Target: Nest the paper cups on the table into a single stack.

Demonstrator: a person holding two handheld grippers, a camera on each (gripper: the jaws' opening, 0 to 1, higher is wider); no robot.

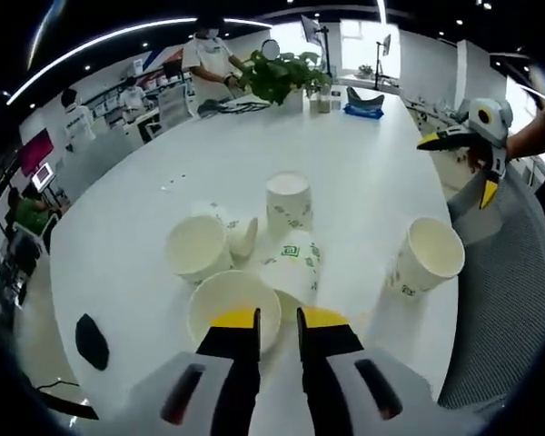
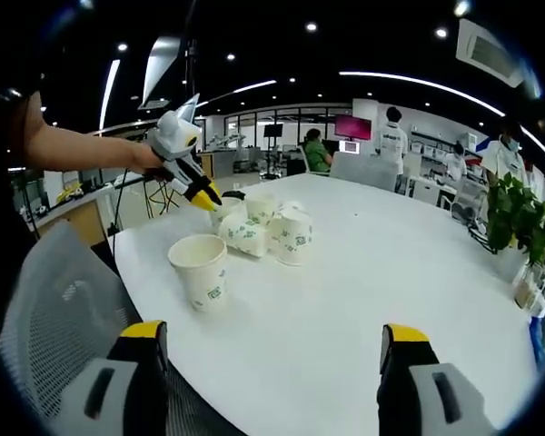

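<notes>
— What is hard to make out on the white table (image 1: 363,182)?

— The cluster of paper cups (image 1: 254,263) in the left gripper view overlaps itself. Between the upright cups, one or two lie tipped on their sides, and where one ends and the next begins is unclear. The nearest cup (image 1: 232,307) has its near rim cut off by the left gripper (image 1: 277,318).

— And that gripper's jaws?

— Narrow, only a slim gap between the yellow tips. They sit at or just over the near rim of the nearest cup; whether they touch it cannot be told from this angle.

— The other one?

— The right gripper (image 2: 274,341) has its jaws spread wide, with bare table between them and nothing held. It hangs above the table edge, near a grey mesh chair (image 2: 50,309).

— Which way do the cups point?

— The lone cup (image 2: 202,270) stands upright, mouth up, apart from the cluster and on the right gripper's side. Another cup (image 1: 289,202) at the back of the cluster also stands upright. A tipped cup (image 1: 295,263) seems to lie with its long axis along the tabletop.
</notes>
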